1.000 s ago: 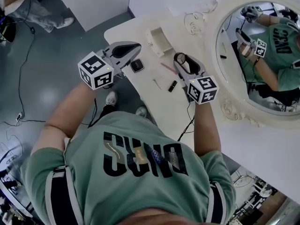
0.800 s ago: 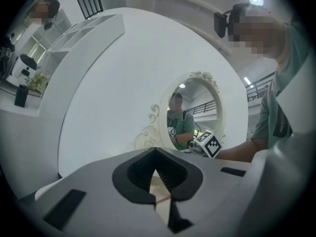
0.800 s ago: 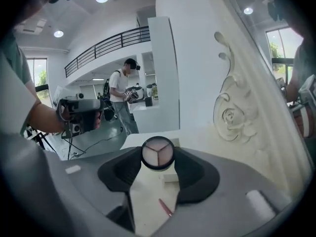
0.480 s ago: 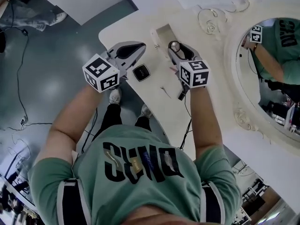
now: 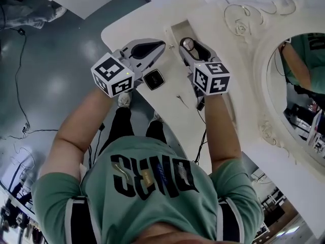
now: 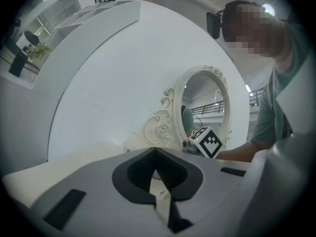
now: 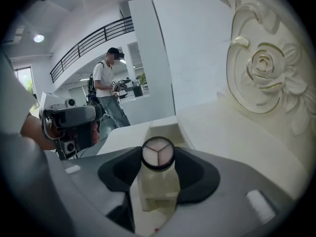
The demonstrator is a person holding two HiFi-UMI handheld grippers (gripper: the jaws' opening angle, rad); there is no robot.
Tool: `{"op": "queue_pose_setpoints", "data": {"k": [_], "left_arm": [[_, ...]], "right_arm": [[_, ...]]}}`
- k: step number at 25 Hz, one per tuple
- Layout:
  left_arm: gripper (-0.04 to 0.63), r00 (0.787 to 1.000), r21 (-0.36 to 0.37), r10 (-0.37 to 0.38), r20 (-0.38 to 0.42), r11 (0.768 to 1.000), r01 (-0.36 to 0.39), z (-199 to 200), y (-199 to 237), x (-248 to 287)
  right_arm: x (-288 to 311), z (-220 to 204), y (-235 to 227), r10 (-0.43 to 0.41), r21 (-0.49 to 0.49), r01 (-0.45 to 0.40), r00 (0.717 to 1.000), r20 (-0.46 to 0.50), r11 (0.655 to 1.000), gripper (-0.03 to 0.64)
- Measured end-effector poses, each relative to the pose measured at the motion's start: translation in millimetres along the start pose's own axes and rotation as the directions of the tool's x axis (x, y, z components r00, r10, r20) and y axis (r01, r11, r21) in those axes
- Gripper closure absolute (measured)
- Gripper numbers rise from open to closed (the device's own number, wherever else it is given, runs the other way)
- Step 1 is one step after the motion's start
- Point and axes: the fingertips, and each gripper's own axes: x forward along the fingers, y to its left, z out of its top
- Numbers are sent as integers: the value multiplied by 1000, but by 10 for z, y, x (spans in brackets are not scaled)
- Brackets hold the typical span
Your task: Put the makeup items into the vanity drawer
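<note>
While the right gripper [image 5: 187,47] is clamping a pale bottle [image 7: 157,185] with a black-rimmed round cap just by the open vanity drawer [image 5: 176,30], left gripper [image 5: 160,47] is hovering alongside, jaws together, empty, both forearms reaching over the white tabletop [image 5: 170,111].

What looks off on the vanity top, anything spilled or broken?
Nothing spilled or damaged. The black compact and a thin stick lie loose on the vanity top, not yet stowed; the right gripper grips a round-capped jar near the open drawer.
</note>
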Motion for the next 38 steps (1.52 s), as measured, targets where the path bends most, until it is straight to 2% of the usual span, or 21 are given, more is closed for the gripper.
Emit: {"op": "queue_pose_setpoints", "data": {"k": [14,21,28,33,38], "left_arm": [[595,1000,4,-14,3,1000,14,-32,-75,106],[595,1000,11,-18,1,1000,18,-14,-159,69],[595,1000,31,-20,0,999,20,223,-553,-161],[595,1000,50,-3,16,999,2,528,-1070,-467],[595,998,105,-43,56,994,37,960,-1647,-663]], "right_arm": [[-2,5,1,-4,3,4,1000,4,1000,394],[-203,92,55,2,6,-2,999,52,1000,393],[-1068,237,282,74,32,-82,976,203,996,394],[-1971,244,381,72,37,-87,952,296,996,410],[-2712,371,510,60,17,-73,915,400,997,437]]}}
